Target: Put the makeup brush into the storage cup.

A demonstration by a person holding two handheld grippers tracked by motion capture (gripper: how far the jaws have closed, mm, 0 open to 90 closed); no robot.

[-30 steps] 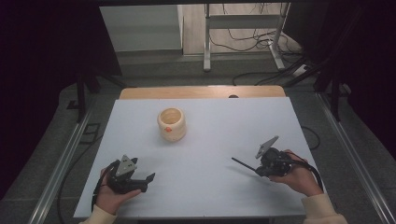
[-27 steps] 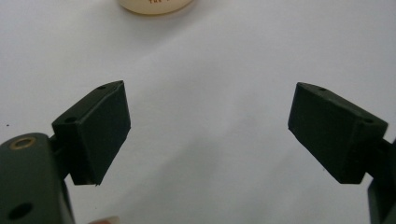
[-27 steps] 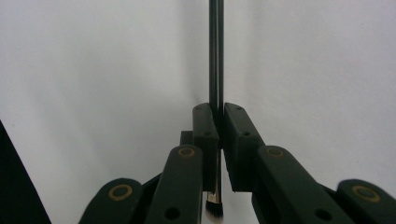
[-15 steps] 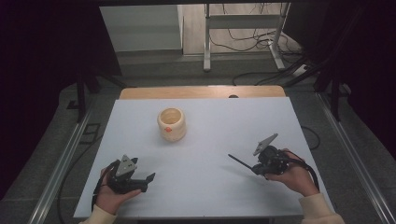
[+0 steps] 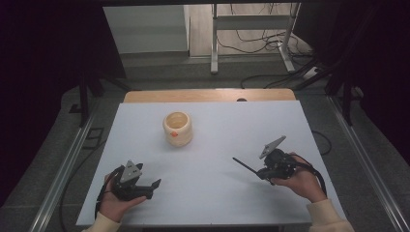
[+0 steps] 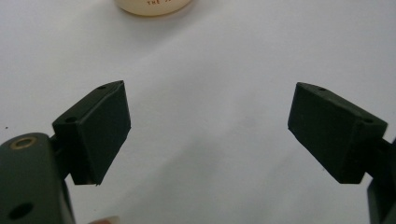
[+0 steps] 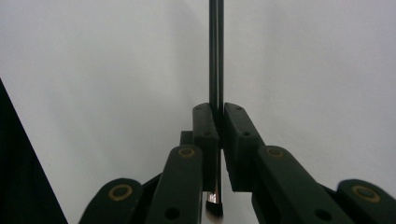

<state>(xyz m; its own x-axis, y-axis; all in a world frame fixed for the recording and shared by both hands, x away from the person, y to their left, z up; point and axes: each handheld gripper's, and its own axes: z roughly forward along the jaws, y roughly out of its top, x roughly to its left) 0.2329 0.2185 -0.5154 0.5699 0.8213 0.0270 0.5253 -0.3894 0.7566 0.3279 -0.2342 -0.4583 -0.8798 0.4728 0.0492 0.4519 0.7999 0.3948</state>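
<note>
A cream, ribbed cup (image 5: 177,128) with a small orange mark stands on the white table (image 5: 232,121), left of centre; its base also shows in the left gripper view (image 6: 152,5). My left gripper (image 5: 153,187) rests near the front left edge, open, with bare table between its jaws (image 6: 208,126). My right gripper (image 5: 263,172) at the front right is shut on a thin black brush (image 5: 245,165). The brush handle (image 7: 215,51) sticks out past the jaws (image 7: 219,112) toward the table's middle, and its bristle end (image 7: 214,205) lies behind them.
A wooden strip (image 5: 208,95) runs along the table's far edge. Metal rails (image 5: 63,169) flank both sides. Beyond the table are a stand's legs (image 5: 213,43) and loose cables (image 5: 261,46) on the floor.
The right hand has drifted slightly left with the brush still clamped. The left hand and the cup have stayed where they were.
</note>
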